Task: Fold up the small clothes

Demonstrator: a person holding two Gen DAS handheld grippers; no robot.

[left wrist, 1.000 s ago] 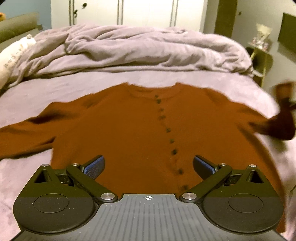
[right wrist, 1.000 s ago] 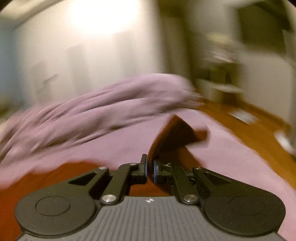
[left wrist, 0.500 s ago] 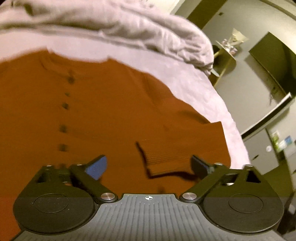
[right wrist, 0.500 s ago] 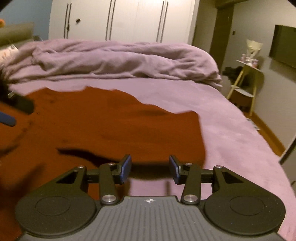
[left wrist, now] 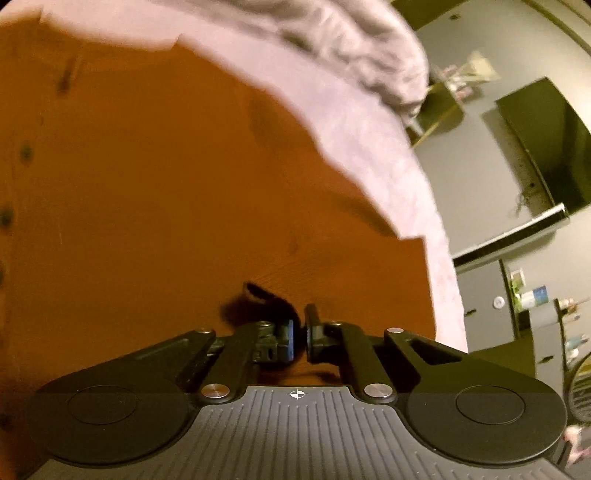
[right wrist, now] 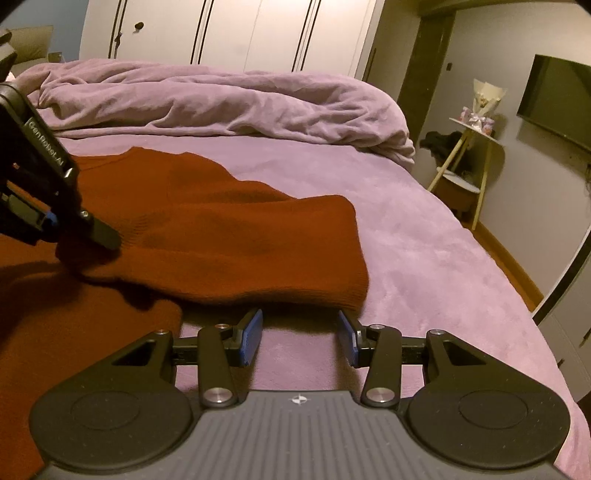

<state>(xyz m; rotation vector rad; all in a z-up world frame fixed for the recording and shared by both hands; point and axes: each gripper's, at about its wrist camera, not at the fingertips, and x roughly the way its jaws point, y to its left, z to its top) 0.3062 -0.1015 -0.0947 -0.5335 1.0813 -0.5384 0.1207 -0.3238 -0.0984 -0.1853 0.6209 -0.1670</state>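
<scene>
A rust-orange buttoned cardigan [left wrist: 147,192] lies spread on the purple bed. Its right sleeve [right wrist: 236,236] is folded in across the body. My left gripper [left wrist: 300,334] is shut on the cuff end of that sleeve, pinching the knit cloth between its pads. It also shows in the right wrist view [right wrist: 92,236] at the left edge, pressing on the sleeve. My right gripper [right wrist: 300,341] is open and empty, just in front of the folded sleeve's near edge, above the bedsheet.
A crumpled purple duvet [right wrist: 221,107] lies at the head of the bed. The bed's right edge [right wrist: 498,288] drops to a wooden floor. A side table [right wrist: 472,147] and a wall TV [right wrist: 554,99] are at the right. White wardrobes [right wrist: 221,33] stand behind.
My right gripper let go of the sleeve after laying it across the body and drew back. My left gripper swung right, came down on the sleeve's cuff and shut on it.
</scene>
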